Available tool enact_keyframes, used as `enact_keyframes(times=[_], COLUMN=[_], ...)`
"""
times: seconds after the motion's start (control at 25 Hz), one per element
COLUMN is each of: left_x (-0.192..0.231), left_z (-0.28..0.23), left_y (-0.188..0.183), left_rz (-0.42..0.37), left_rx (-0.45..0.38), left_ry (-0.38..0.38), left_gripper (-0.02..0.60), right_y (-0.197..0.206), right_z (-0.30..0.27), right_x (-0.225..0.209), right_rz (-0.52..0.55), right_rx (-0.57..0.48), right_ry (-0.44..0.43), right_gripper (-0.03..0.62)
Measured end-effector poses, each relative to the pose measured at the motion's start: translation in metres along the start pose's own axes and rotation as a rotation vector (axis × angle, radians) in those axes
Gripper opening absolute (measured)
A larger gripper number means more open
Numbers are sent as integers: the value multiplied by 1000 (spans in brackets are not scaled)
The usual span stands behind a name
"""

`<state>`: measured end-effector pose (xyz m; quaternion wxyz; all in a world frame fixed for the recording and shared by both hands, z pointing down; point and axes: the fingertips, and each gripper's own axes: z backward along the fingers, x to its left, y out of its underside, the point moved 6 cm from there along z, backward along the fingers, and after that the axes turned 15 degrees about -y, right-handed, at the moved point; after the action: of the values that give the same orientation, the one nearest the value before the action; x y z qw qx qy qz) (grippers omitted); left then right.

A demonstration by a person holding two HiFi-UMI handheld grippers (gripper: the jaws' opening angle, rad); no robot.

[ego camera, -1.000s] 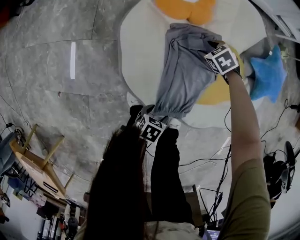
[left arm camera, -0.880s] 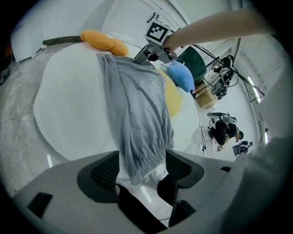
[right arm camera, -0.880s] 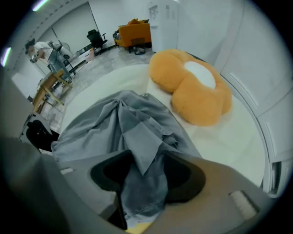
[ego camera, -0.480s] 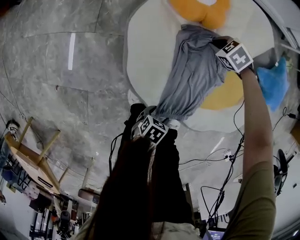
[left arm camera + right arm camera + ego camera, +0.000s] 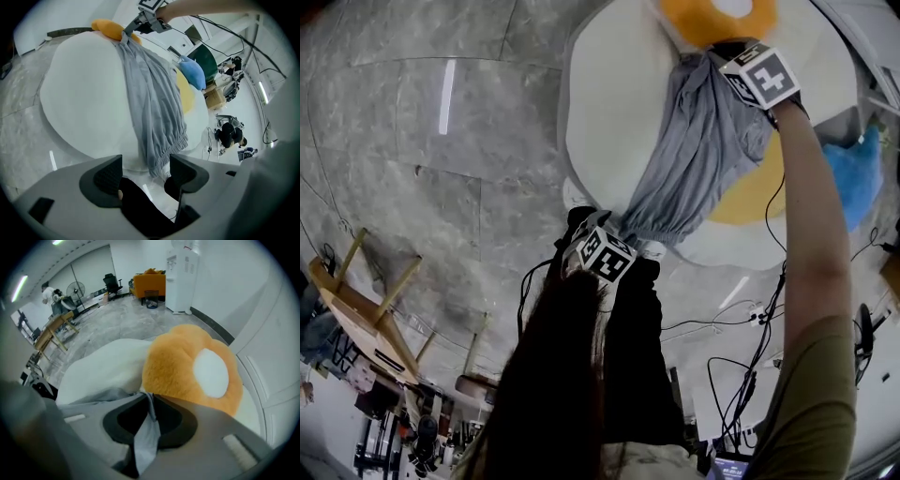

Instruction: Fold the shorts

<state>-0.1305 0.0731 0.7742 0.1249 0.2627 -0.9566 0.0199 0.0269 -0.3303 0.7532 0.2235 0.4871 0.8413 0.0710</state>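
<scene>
Beside the orange cushion (image 5: pixel 178 369), just-closed right tongs (image 5: pixel 149 404) pinch the grey shorts (image 5: pixel 694 159).

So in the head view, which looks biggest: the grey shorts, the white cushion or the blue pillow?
1. White cushion: largest by far.
2. Grey shorts, stretched out across it.
3. Blue pillow: smallest, though the arm seems to hide part of it.

Grey marble floor (image 5: pixel 441 187), wooden table (image 5: pixel 356 314)
</scene>
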Motion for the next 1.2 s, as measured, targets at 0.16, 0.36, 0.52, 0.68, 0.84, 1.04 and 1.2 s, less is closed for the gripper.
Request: enact_keyframes(times=[0.16, 0.36, 0.52, 0.68, 0.84, 1.04, 1.2], left_x=[3, 6, 10, 18, 22, 8, -5], left_z=[12, 30, 44, 50, 41, 13, -8], left_y=[5, 12, 13, 12, 12, 13, 15], left_rz=[-4, -13, -23, -35, 6, 86, 72], left_rx=[4, 27, 28, 8, -35, -59, -56], left_ry=[0, 8, -4, -30, -62, -28, -37], left_gripper=[309, 310, 310, 309, 310, 308, 309], right_y=[0, 62, 153, 233, 278, 297, 296], right_z=[24, 78, 90, 58, 14, -34, -59], right_x=[12, 47, 124, 231, 315, 362, 353], right_rz=[-98, -306, -500, -708, -904, -1064, -1076], right_rx=[-131, -293, -313, -276, -288, -342, -368], right_ry=[-9, 46, 59, -6, -67, -99, -51], right_gripper=[268, 268, 268, 268, 268, 268, 268])
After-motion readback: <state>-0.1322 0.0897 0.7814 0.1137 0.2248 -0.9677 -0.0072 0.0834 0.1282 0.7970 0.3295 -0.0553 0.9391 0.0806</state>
